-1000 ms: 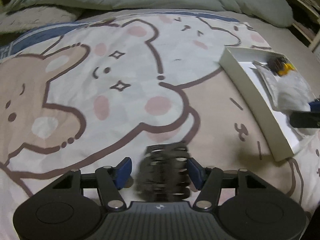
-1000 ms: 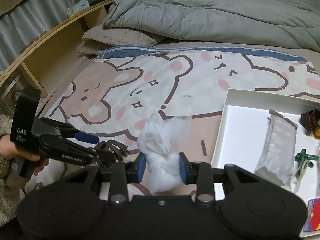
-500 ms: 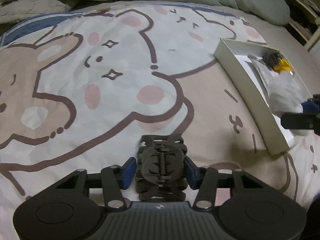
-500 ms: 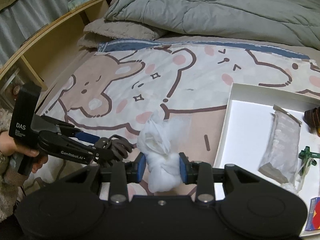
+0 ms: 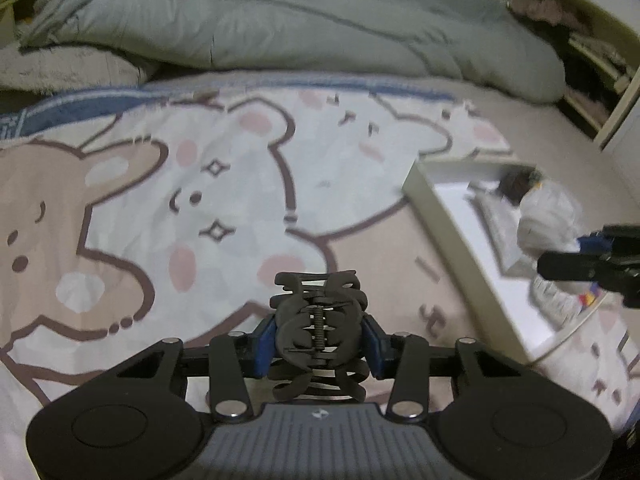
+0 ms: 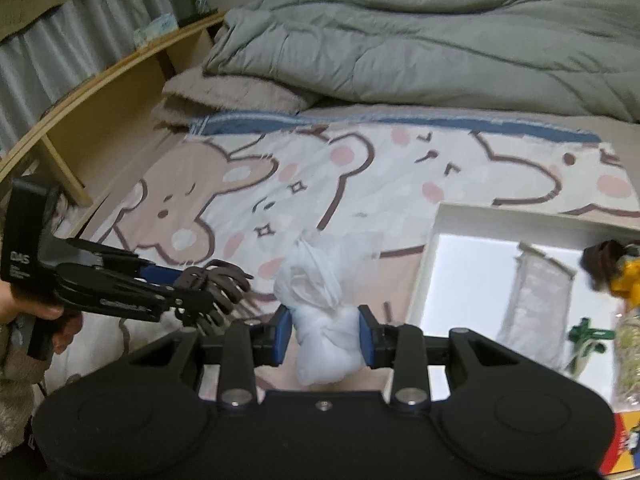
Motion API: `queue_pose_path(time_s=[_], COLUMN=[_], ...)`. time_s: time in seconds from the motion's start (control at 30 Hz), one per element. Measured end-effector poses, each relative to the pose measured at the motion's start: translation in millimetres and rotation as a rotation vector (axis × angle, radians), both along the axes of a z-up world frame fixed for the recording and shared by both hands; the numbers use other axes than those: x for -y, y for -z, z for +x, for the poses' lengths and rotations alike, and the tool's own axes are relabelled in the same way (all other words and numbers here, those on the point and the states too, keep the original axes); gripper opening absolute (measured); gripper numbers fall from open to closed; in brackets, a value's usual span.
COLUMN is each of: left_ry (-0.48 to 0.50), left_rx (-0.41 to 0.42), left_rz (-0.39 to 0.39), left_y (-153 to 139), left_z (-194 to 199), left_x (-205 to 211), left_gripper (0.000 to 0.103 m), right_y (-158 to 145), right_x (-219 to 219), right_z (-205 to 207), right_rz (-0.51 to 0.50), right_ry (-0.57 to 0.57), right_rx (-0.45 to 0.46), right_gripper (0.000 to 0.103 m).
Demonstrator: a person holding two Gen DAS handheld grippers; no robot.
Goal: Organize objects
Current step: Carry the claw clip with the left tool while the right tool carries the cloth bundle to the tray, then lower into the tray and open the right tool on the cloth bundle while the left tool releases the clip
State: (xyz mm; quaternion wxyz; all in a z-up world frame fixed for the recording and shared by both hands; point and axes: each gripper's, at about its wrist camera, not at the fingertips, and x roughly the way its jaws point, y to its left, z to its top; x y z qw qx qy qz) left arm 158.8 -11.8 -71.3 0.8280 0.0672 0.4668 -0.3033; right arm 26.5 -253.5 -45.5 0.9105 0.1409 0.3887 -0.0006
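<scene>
two items in transit | left gripper (image 5: 318, 344) clamped a hair claw (image 5: 319, 334) | right gripper (image 6: 323, 335) pinched a white bundle (image 6: 322, 322) | white tray (image 6: 460, 264) partly filled, both awaited placing

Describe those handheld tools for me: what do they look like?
Both are matte black plastic, with two round discs at the base and blue pads on the fingertips. The left gripper has a boxy black handle with white lettering; the right gripper looks the same. A bare hand grips the left handle.
</scene>
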Motion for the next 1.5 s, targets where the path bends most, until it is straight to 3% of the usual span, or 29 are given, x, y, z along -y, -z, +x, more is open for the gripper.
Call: queue_pose_path(time_s=[0.47,0.67,0.87,1.17,1.3,1.5], left_ry=[0.072,0.095,0.084,-0.069,-0.104,-0.157], left_rx=[0.077,0.042,-0.024,-0.136,-0.168,-0.154], left_rz=[-0.138,-0.174,-0.189,-0.220,-0.191,-0.108], left_y=[-48,-46,-25,11,26,42], left_z=[-23,-34,-49,-62,-68,-73], left_x=[59,102,148,179,187,197], left_gripper=[0.045,0.045,0.045,0.045,0.045,0.045], right_y=[-29,-25,-9,33,47,65], right_x=[72,106,135,165,166,172], right_z=[-45,-57,-59,-70,-72,-70], right_rz=[-0.021,-0.045,-0.099,-0.072,-0.044,-0.015], right_ry=[0.175,0.257,0.318,0.380,0.375,0.430], right_rx=[0.106,0.103,0.044,-0.134,-0.186,-0.242], right_gripper=[0.036,0.036,0.036,0.036,0.036,0.036])
